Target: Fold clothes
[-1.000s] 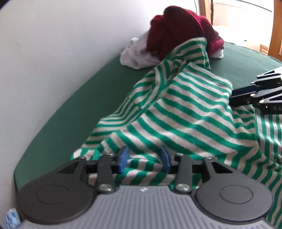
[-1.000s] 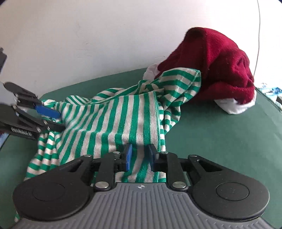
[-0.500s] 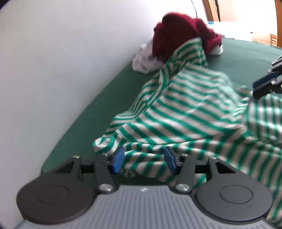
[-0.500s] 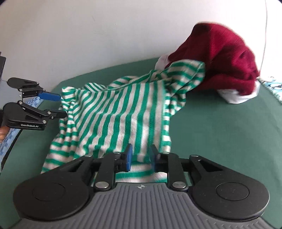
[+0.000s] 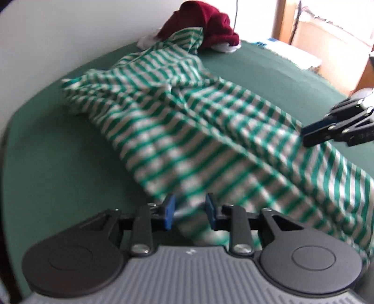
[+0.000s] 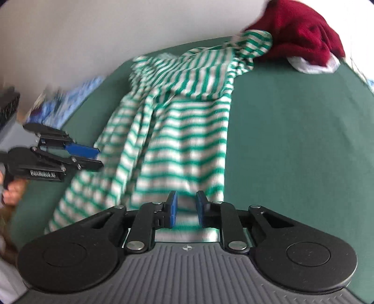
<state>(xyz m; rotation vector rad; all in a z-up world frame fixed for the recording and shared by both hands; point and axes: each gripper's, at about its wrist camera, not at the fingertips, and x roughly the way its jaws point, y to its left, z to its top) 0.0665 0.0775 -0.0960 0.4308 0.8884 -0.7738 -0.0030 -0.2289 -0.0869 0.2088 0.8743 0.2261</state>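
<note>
A green-and-white striped garment (image 5: pixel 187 131) (image 6: pixel 187 131) lies stretched out over the green table (image 5: pixel 58 163). Its far end rests against a dark red garment (image 5: pixel 205 25) (image 6: pixel 299 30). In the left wrist view, the near edge of the striped cloth passes between the blue pads of my left gripper (image 5: pixel 189 210). Its jaws are closing, with a gap still showing beside the left pad. The right wrist view shows that gripper (image 6: pixel 99 157) at the cloth's left edge, fingers apart. My right gripper (image 6: pixel 186 208) (image 5: pixel 303 138) is closing tighter on the near hem.
A white garment (image 5: pixel 224 48) (image 6: pixel 311 66) lies under the red one by the pale wall. Bare green table (image 6: pixel 303 140) spreads to the right of the striped cloth. A blue patterned item (image 6: pixel 70 98) lies off the table's left edge. A wooden door frame (image 5: pixel 279 21) stands behind.
Both grippers have moved back from the red pile. The striped garment went from a bunched heap to a long flat shape. The left pads have come closer together.
</note>
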